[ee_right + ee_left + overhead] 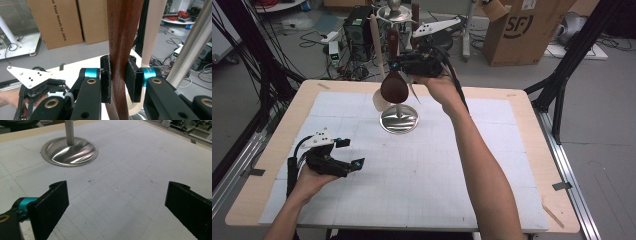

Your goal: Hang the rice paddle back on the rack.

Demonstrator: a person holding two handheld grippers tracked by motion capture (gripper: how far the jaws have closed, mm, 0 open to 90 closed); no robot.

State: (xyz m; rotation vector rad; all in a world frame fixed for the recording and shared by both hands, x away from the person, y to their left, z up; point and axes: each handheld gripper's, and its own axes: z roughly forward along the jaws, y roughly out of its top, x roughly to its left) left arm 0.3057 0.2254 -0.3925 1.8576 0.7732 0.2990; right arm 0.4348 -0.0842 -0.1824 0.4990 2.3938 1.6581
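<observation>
A steel utensil stand point(398, 121) rises from its round base point(69, 151) at the back middle of the mat. From its top ring hangs a dark wooden spoon point(393, 86), bowl down. My right gripper point(394, 63) is raised beside the stand and is shut on the spoon's handle point(122, 45), which runs upright between the jaws. A pale wooden utensil point(376, 47) hangs just behind it point(153, 27), and the stand's pole point(193, 47) is close at the right. My left gripper point(350, 153) rests low over the mat at the front left, open point(117, 195), with nothing between its jaws.
A white gridded mat point(432, 170) covers the wooden table point(532, 107). Cardboard boxes point(524, 30), cables and electronics point(357, 30) lie on the floor beyond the far edge. Black frame legs point(562, 85) stand at the right.
</observation>
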